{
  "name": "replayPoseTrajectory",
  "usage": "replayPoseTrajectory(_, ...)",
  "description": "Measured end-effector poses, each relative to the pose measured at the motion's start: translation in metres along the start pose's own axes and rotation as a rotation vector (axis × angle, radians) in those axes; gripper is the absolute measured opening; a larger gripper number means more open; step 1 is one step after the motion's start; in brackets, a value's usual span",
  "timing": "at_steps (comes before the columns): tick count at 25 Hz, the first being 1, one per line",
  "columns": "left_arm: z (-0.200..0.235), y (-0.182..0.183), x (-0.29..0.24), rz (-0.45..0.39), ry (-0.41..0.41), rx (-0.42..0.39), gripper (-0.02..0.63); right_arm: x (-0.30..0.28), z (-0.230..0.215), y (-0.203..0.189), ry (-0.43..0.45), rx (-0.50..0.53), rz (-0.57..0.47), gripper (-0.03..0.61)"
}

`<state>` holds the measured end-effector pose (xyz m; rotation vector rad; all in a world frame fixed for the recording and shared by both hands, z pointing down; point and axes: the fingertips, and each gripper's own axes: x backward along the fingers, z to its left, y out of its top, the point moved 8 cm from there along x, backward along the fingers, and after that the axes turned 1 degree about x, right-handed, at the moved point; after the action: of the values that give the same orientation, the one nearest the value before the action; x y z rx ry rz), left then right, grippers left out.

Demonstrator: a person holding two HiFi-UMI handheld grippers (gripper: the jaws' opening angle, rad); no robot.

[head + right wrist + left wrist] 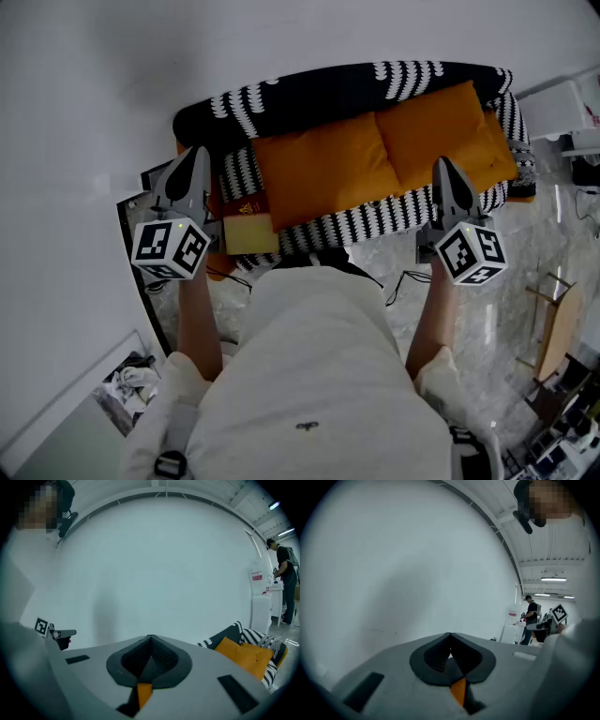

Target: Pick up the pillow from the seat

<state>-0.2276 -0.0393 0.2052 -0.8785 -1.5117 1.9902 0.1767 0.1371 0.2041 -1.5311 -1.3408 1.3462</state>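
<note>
Lab-like hall: sofa (309,94) against bare white wall (94,75), workstations (546,626) beyond.

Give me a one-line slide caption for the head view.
Person holds shut left claw and right claw near a black-and-white patterned sofa bearing two orange fabric pillows.

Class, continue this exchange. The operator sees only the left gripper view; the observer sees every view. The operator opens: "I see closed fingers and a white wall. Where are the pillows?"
Observer: Two orange ones, a left-hand pillow and a right-hand pillow, lie side by side on a black-and-white sofa in front of the person.
Operator: Where is the right gripper?
Observer: In the head view the right gripper shows against the sofa's front edge, just below the right-hand pillow. Its fingers are closed on nothing.
Operator: And mine?
Observer: The left gripper shows at the sofa's left end, above a flat yellow thing and clear of both pillows.
</note>
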Motion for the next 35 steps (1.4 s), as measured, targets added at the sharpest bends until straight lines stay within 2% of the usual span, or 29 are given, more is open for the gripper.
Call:
replayPoseTrajectory(13,-0.005,-0.011,-0.003,0.033,-0.014,0.012,0.012,0.000,0.002,-0.003,0.011,0.009,0.009,0.006)
replayPoseTrajectory(18,0.003,-0.020,0.001,0.052,-0.017,0.025,0.012,0.000,0.009,-0.013,-0.025,0.003,0.022,0.008)
replayPoseTrajectory(28,0.039,-0.066,0.014,0.152,-0.044,0.066,0.012,0.003,0.040,-0.062,-0.063,-0.011,0.154,0.008)
replayPoseTrajectory(35,0.040,-0.108,0.016,0.213,-0.095,0.115,0.012,0.006,0.057,-0.093,-0.067,-0.028,0.234,0.009)
